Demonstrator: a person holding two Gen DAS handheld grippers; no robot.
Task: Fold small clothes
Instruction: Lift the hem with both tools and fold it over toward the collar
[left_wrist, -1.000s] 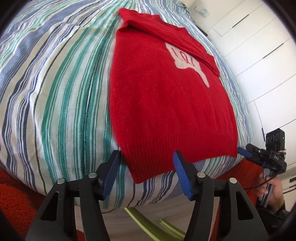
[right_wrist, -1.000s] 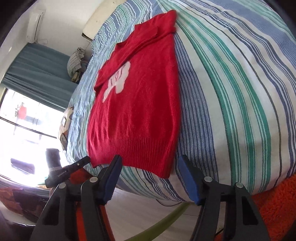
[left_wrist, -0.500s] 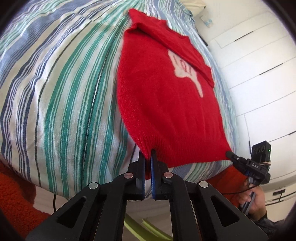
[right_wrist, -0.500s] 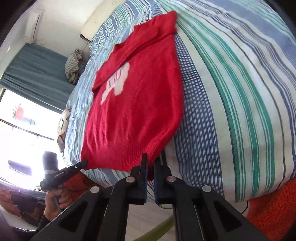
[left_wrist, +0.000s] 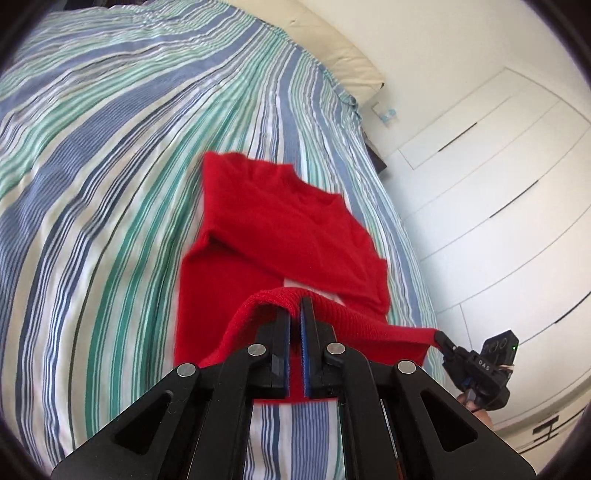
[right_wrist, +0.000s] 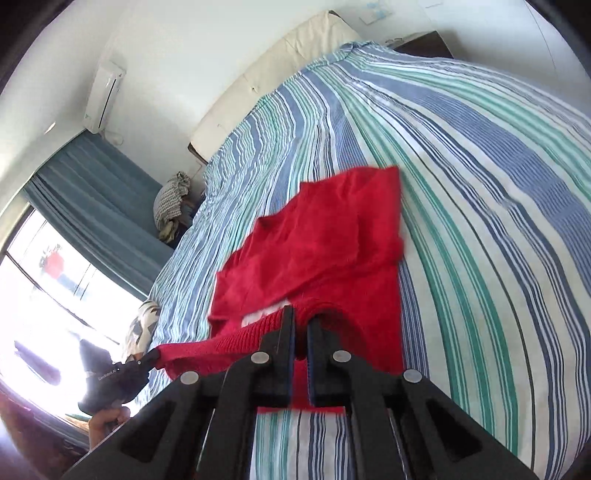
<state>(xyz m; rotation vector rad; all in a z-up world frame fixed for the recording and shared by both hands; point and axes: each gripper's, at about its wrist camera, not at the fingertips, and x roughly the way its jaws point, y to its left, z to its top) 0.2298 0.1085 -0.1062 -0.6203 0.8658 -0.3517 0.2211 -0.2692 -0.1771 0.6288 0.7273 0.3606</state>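
Lifted off the striped bedspread (left_wrist: 110, 206) since a second ago, the ribbed hem of the red sweater (left_wrist: 280, 225) now hangs stretched between both grippers. At its left corner the left gripper (left_wrist: 298, 306) is clamped shut on the hem; at the right corner the right gripper (right_wrist: 301, 314) pinches it too. The sweater's upper half lies on the bed, sleeves folded in.

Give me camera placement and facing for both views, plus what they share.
Left wrist: sits on the left claw, looks along it up the striped bed; the right claw and a hand show at right.
Right wrist: sits on the right claw, same heading; the left claw and a hand show at left.
Shared: the red sweater, its hem pinched by both claws.
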